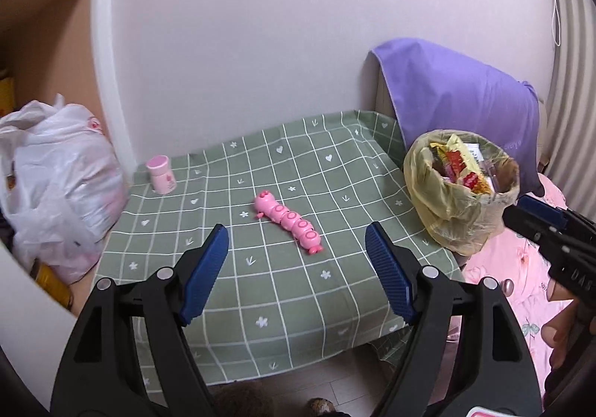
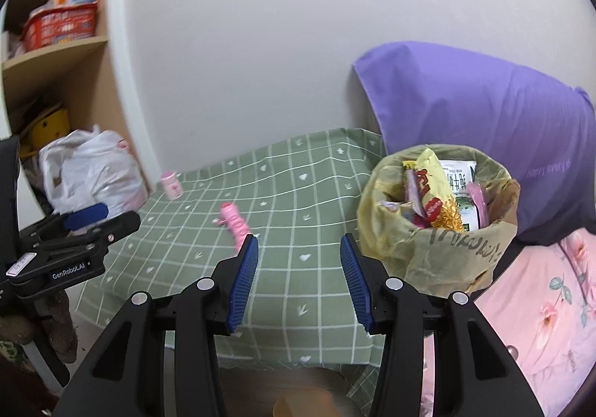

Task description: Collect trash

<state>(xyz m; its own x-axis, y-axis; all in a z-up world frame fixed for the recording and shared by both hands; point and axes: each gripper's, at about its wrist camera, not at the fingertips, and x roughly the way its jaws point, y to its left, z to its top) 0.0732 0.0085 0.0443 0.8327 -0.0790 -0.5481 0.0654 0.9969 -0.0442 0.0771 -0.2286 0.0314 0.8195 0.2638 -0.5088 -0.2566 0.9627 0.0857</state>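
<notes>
At your three o'clock, the yellow-lined trash bin (image 2: 439, 227) on the green checked tablecloth (image 1: 298, 283) holds crumpled snack wrappers (image 2: 436, 193). Your left gripper (image 1: 298, 264) and right gripper (image 2: 299, 277) both gape wide, empty. Only the right view shows the white carton (image 2: 460, 178) inside.

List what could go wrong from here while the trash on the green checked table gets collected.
1. The trash bin stands at the table's right edge and is already stuffed with wrappers; a nudge might tip it or spill them.
2. The pink caterpillar toy and pink cup look like belongings, not trash, and could be binned by mistake.
3. Both the left hand-held gripper and right hand-held gripper are open and close together, so they may collide.
</notes>
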